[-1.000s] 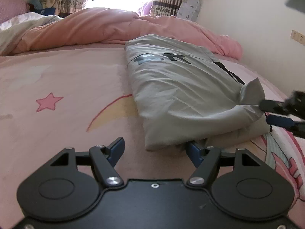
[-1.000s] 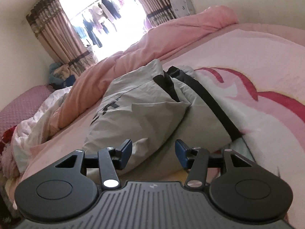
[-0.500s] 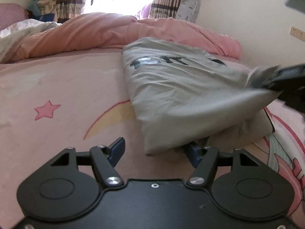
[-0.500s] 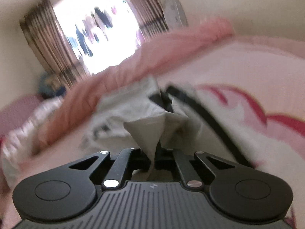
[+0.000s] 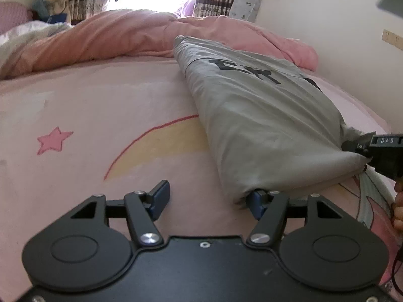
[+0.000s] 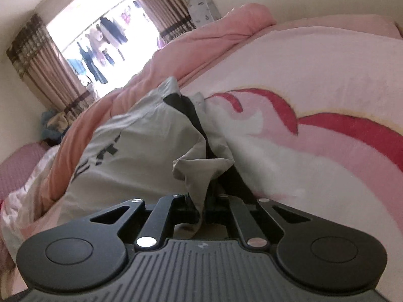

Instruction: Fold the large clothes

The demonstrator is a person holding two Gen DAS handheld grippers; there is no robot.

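Note:
A grey garment (image 5: pixel 264 115) with black lettering lies folded lengthwise on the pink bed sheet (image 5: pixel 100 115). My left gripper (image 5: pixel 209 200) is open at the garment's near corner, with its right blue pad (image 5: pixel 257 201) tucked under the grey edge. My right gripper (image 6: pixel 201 201) is shut on a bunched grey corner of the garment (image 6: pixel 199 171), which has a black strip. It also shows in the left wrist view (image 5: pixel 357 148), pinching the garment's right near corner and lifting it.
A pink duvet (image 5: pixel 121 40) is heaped along the far side of the bed. A wall (image 5: pixel 327 12) runs close along the right. Curtains and a bright window (image 6: pixel 100 45) lie beyond. A patterned pillow (image 5: pixel 244 5) leans at the back.
My right gripper has shut on the garment's corner and lifted it, stretching the grey cloth. My left gripper stayed open at the near corner and moved slightly closer.

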